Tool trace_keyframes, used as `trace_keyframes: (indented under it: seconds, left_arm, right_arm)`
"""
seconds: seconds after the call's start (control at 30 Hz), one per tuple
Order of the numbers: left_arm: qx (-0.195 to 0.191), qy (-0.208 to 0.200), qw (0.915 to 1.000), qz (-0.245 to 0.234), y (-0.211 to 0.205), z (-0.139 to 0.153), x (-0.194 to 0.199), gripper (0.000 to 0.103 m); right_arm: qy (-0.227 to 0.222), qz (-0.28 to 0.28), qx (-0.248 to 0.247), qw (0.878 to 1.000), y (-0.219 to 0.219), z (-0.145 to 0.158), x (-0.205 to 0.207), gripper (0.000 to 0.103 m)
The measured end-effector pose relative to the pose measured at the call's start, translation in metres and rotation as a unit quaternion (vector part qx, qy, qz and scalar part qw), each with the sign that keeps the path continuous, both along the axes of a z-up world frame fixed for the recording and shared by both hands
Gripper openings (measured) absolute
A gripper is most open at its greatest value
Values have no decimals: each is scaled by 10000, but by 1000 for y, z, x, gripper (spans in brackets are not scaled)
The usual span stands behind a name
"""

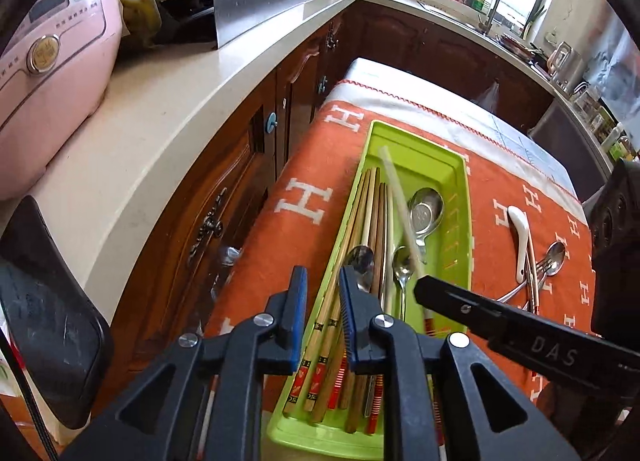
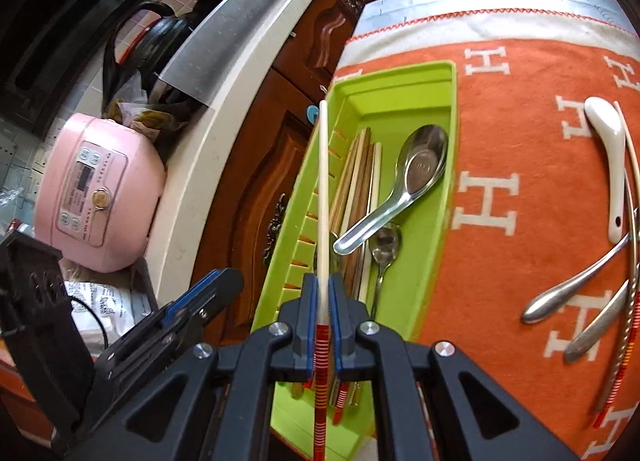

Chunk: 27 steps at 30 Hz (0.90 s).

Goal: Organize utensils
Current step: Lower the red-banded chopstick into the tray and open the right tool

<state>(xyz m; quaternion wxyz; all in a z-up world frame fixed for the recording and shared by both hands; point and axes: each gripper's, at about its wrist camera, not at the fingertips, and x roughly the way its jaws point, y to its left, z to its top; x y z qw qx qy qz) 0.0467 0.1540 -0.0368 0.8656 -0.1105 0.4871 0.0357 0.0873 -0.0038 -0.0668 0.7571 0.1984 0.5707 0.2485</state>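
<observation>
Over the green tray (image 2: pixel 453 109), right gripper (image 2: pixel 322 293) jaws clamp a chopstick (image 2: pixel 323 181); left gripper (image 1: pixel 323 281) jaws apart.

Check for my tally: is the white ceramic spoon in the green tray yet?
Out. The white ceramic spoon lies on the orange cloth, beside the green tray.

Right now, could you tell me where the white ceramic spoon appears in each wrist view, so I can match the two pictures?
Left wrist view: the white ceramic spoon lies right of centre on the orange cloth, right of the green tray.
Right wrist view: the spoon lies at the far right, again on the cloth.
Shared landmark: the green tray, left of the spoon in both.
</observation>
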Motion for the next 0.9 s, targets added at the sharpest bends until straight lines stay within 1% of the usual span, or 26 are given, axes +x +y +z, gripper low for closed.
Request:
trace_keyframes:
  seconds: [0.23,0.3,0.43,0.47,0.5,0.67,0.9]
  left_arm:
    - [-20,44,10000,-33,-2,-4,-4,15]
    - [-21,33,10000,-76,-5,-3,-5,15]
    - [5,15,9997,-224,-14,0,-6,16]
    - [-7,6,9997,-259,-18,2,-6,20]
    - [-5,-6,9995,-303,-22,3,-6,21]
    - [-8,-64,9984,-570,-42,9,-7,21]
    - [-129,-118,9930,-1168,-91,19,-8,21]
  right_arm:
    - [-100,180,-133,9997,2,3,-9,7]
    - [-186,217,-220,9993,-1,6,-11,7]
    - [-526,322,-560,9965,-11,15,-21,7]
    - [-611,338,-616,9957,-16,18,-25,7]
    - [-672,337,-666,9949,-21,19,-28,7]
    - [-967,200,-878,9912,-54,30,-39,7]
    - [-1267,-78,-1135,9854,-104,41,-50,7]
